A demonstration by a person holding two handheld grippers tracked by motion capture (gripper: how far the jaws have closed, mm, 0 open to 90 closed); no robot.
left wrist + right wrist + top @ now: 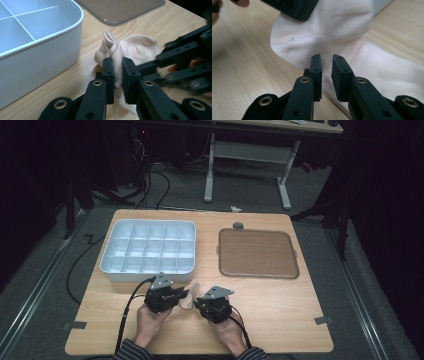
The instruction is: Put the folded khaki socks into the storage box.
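A pale pink sock (192,296) lies crumpled on the wooden table near its front edge, between my two grippers. My left gripper (184,295) comes at it from the left and is shut on the ribbed cuff; in the left gripper view the pads (110,72) pinch an upright fold of the sock (135,47). My right gripper (197,302) sits just to the right. In the right gripper view its jaws (327,58) stand a little apart, open, with the sock (324,30) lying just beyond the tips and nothing pressed between them.
A white box (115,270) divided into several compartments stands just behind the grippers at the left, its wall (50,50) close to the sock. A brown flat tray (257,252) lies at the right back. Bare table runs along the front and right.
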